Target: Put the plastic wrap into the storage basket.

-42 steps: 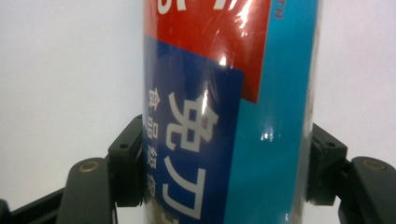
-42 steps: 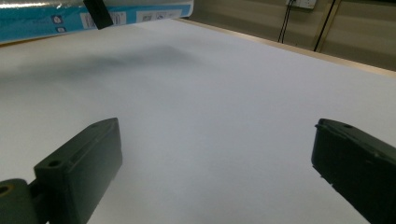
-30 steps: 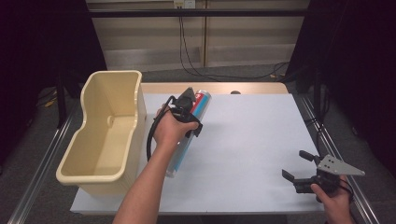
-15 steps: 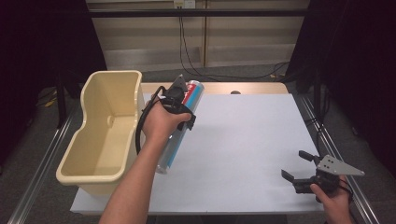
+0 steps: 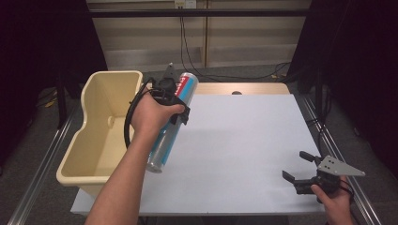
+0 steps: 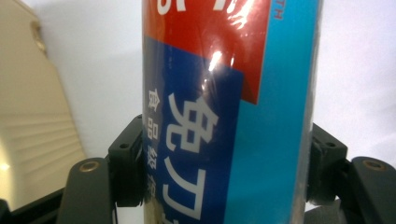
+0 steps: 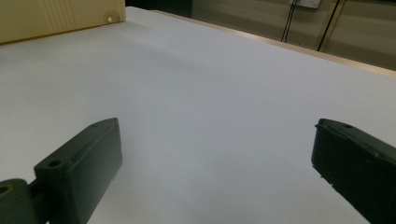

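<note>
A long cylindrical roll with a blue and red label and a clear plastic wrap is held tilted above the table's left side, its lower end close to the bin's right wall. My left gripper is shut on its upper half. In the left gripper view the roll stands between the two black jaws, which press on both its sides. My right gripper rests open near the table's front right corner, nothing between its fingers.
A deep beige plastic bin stands along the table's left edge, its inside bare. The white tabletop stretches between the two grippers. Cables hang behind the table's far edge.
My left gripper has carried the roll leftward, toward the bin, and lifted it off the table. The right gripper has stayed where it was.
</note>
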Demonstrator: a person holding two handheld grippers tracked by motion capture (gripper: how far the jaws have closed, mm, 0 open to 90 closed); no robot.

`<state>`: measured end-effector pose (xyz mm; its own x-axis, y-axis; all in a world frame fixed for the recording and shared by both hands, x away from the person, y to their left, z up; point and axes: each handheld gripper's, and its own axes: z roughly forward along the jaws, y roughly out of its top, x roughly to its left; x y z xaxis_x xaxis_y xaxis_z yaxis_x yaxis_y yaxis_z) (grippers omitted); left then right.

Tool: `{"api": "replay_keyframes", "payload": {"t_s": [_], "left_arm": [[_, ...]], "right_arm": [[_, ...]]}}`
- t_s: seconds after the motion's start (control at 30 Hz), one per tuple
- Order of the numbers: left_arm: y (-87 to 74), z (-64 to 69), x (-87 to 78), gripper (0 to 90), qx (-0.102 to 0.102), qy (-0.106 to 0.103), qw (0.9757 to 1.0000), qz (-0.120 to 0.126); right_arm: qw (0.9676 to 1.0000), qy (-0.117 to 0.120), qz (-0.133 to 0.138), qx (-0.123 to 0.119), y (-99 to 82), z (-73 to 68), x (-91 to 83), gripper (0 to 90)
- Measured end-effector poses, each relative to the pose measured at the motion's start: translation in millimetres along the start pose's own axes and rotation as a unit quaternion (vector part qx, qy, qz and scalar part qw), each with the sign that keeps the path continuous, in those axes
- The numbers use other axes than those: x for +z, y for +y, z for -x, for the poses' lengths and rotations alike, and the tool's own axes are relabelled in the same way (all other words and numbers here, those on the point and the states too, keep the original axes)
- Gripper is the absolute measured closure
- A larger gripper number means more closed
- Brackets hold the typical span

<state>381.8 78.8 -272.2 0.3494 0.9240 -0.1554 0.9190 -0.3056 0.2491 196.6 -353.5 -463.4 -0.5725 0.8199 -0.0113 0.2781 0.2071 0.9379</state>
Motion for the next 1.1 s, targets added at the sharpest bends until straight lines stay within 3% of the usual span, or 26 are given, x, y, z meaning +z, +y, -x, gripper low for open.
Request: {"api": "replay_keyframes", "payload": {"t_s": [0.4, 0.7, 1.1], "left_arm": [[-4.4, -16.6, -24.7, 31.8, -0.022, -0.002, 0.9997, -0.002], [-12.3, -33.0, -46.3, 31.8, -0.048, 0.012, 0.9988, 0.005], [-25.3, -57.6, -61.5, 31.8, -0.078, 0.026, 0.9966, 0.011]], "right_arm": [[1.0, 0.001, 0.0, 0.0, -0.1, -0.5, -0.3, 1.3], [1.0, -0.001, -0.001, -0.001, 0.0, -0.6, 0.4, 1.3], [1.0, -0.004, 0.0, -0.002, 0.5, -1.2, 0.1, 1.3]]}}
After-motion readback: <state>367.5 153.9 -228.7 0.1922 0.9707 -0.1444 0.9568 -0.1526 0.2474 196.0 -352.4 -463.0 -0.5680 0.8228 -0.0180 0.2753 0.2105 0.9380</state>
